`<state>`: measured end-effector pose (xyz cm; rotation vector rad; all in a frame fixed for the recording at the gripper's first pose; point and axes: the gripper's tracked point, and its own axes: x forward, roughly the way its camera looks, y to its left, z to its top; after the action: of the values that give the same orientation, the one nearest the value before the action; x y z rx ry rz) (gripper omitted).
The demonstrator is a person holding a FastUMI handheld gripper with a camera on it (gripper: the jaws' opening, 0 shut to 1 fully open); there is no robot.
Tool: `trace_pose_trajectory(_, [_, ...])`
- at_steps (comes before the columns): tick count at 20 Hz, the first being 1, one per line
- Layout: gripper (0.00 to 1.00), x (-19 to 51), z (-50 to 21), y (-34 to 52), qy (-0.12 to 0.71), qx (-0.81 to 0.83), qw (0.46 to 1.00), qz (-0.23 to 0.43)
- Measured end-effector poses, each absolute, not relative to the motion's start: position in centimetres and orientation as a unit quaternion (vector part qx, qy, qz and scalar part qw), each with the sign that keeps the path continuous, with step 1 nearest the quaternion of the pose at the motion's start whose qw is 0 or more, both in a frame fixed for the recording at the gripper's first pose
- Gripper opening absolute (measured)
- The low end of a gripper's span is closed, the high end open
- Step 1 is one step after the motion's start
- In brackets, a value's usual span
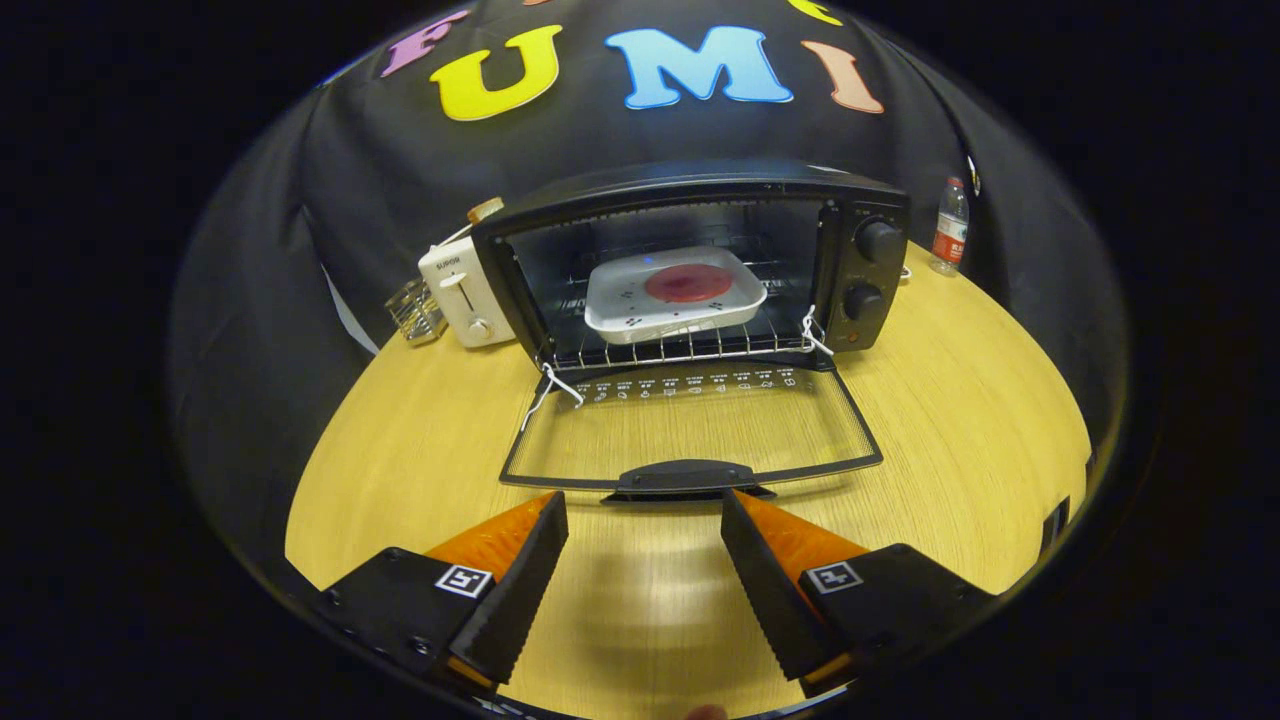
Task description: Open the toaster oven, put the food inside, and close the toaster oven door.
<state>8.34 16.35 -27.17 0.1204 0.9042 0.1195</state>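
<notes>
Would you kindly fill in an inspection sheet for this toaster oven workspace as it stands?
Surface: wooden table, bare ahead of the fingers.
Job's things: toaster oven with door folded down flat; white dish holding red food sits on the rack inside.
Clutter: white toaster and wire holder left of the oven; bottle to its right.
Grippers: tool open, fingers just short of the door handle.
Cables: nothing seen.
Surroundings: black cloth wall.

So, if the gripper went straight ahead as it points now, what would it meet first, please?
Probably the door handle of the lowered oven door, just ahead of the open gripper; height above it is unclear.
</notes>
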Motion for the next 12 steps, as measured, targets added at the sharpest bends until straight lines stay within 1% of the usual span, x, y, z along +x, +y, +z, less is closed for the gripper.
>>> trace_pose_trajectory(8, [0.98, 7.7, -31.2, 15.3, 0.498, 0.02, 0.866, 0.034])
trace_pose_trajectory(12, [0.98, 8.4, -32.4, 15.3, 0.507, 0.023, 0.861, 0.024])
